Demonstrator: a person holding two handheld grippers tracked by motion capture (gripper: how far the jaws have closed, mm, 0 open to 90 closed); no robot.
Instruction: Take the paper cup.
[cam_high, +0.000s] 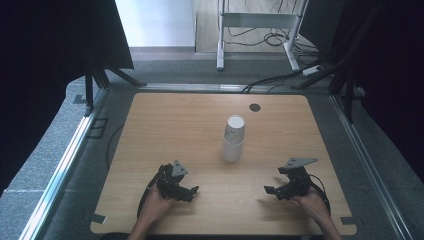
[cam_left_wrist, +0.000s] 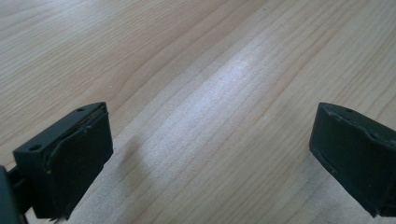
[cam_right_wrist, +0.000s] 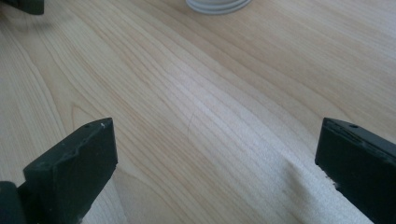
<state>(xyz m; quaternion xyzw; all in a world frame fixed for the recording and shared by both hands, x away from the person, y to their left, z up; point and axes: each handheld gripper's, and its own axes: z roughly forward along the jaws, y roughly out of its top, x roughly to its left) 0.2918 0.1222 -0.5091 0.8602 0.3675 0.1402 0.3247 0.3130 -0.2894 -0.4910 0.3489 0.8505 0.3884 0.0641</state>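
Pale wood with a fine grain covers my table (cam_high: 165, 125), which fills the middle of the high view; a small dark round hole (cam_high: 255, 107) sits near its far edge, right of centre. Grey carpet surrounds the table, metal rails run along the left and right sides of the frame, dark curtains hang in the upper left and upper right, and at the top centre stand the legs of a white desk (cam_high: 260, 22) with cables trailing beneath it. At the lower left of that view my left hand (cam_high: 159, 202) holds the left gripper (cam_high: 194, 190) low over the wood, pointing toward the right of the frame; in the left gripper view its jaws stand wide apart over bare wood with nothing between them. At the centre of the high view, slightly right, stands a stack of white paper cups (cam_high: 233, 139), mouths up, the upper cup leaning a little to the right; in the right gripper view its base (cam_right_wrist: 217, 4) shows at the top edge. At the lower right my right hand (cam_high: 311, 202) holds the right gripper (cam_high: 268, 190), pointing toward the left, jaws likewise spread wide and holding nothing. Both grippers sit well apart from the cups.
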